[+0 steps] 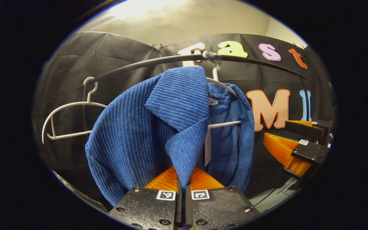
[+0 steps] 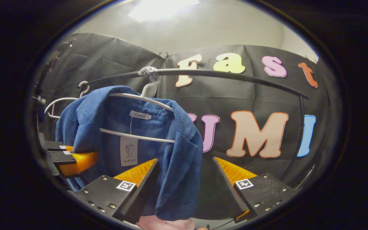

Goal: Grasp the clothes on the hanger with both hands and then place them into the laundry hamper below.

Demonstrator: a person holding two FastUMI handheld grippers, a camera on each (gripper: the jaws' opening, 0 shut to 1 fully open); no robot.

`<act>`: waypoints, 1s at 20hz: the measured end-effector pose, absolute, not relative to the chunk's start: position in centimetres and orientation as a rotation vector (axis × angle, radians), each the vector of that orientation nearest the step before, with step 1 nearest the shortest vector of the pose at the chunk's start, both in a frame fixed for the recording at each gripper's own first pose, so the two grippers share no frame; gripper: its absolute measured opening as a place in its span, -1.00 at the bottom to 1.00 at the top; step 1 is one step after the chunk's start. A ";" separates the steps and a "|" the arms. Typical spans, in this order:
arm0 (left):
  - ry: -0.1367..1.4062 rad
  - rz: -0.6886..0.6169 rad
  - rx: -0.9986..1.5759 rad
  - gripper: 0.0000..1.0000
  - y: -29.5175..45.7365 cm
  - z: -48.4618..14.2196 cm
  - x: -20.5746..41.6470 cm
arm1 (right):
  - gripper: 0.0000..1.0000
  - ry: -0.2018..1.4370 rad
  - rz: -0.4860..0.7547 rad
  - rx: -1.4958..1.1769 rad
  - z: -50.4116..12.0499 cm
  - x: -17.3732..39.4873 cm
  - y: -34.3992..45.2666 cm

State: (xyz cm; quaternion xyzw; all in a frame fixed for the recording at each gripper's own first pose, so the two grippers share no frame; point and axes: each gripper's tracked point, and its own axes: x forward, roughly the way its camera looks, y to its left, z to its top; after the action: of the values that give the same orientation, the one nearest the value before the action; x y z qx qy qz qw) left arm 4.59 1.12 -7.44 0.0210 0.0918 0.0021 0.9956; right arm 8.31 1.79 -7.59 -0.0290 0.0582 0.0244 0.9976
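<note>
A blue corduroy jacket (image 1: 133, 127) hangs on a white hanger (image 1: 224, 86) from a black rail (image 1: 158, 60). In the left gripper view my left gripper (image 1: 184, 172) is shut on the jacket's folded lapel, which runs down between its orange fingers. To the right, my right gripper (image 1: 276, 129) stands open beside the jacket. In the right gripper view the jacket (image 2: 88, 118) has its front edge hanging between the wide-open fingers of my right gripper (image 2: 184, 159), and neither finger presses on it. My left gripper (image 2: 83, 151) holds the cloth at the far left.
An empty white hanger (image 1: 72, 105) hangs farther along the rail (image 2: 222, 74), to the left of the jacket. A paper tag (image 2: 128, 150) dangles inside the collar. The rail's upright (image 2: 300, 127) stands at the right. A pinkish shape (image 2: 164, 223) shows below the jacket's hem.
</note>
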 end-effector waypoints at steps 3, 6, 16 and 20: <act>0.183 -0.006 0.054 -0.92 1.4 -7.1 4.4 | 1.00 0.133 0.048 -0.035 -9.2 10.3 2.3; 0.174 -0.009 0.067 -0.92 1.7 -6.6 4.0 | 0.95 0.153 0.047 -0.025 -10.8 12.3 2.8; 0.122 0.051 0.089 -0.95 3.9 -3.8 2.7 | 0.48 0.230 0.024 -0.008 -14.7 14.7 2.7; 0.098 0.088 0.088 -0.95 5.4 -2.5 2.0 | -0.41 0.255 0.004 -0.001 -15.5 15.0 2.4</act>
State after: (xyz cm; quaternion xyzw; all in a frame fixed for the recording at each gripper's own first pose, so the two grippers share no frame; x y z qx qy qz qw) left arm 2.00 5.41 -2.54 0.0437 0.0487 0.0442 0.9969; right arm 14.97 2.39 -15.48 -0.0006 0.1272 0.0019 0.9919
